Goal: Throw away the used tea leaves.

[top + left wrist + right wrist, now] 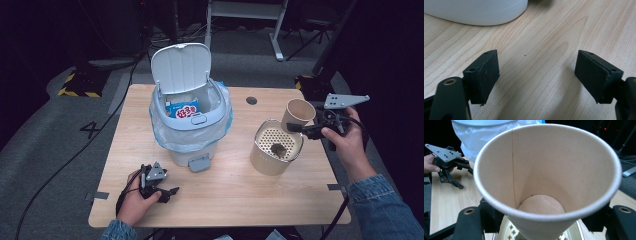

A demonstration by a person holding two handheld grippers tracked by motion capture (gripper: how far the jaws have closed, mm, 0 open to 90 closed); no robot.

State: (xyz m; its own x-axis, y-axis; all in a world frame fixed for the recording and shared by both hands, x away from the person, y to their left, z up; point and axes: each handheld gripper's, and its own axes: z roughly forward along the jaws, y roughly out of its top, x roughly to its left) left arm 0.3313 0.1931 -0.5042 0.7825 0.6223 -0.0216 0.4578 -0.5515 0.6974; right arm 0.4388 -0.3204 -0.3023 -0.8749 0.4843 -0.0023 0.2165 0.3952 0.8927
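right gripper view: paper cup [549,170] clamped between right tool [544,220] jaws, above strainer [511,231].

Wooden table and the things standing on it

A light wooden table [225,190] with rounded corners is seen on a grey floor [60,130]. A white pedal bin [192,122], lined with a clear bag and with its lid raised, is placed near the middle of the back half. To the right of it, well apart, a beige container with a perforated insert [276,147] is standing. A small dark round hole [251,100] is seen near the back edge. Grey tape pieces [100,195] are stuck at the side edges.
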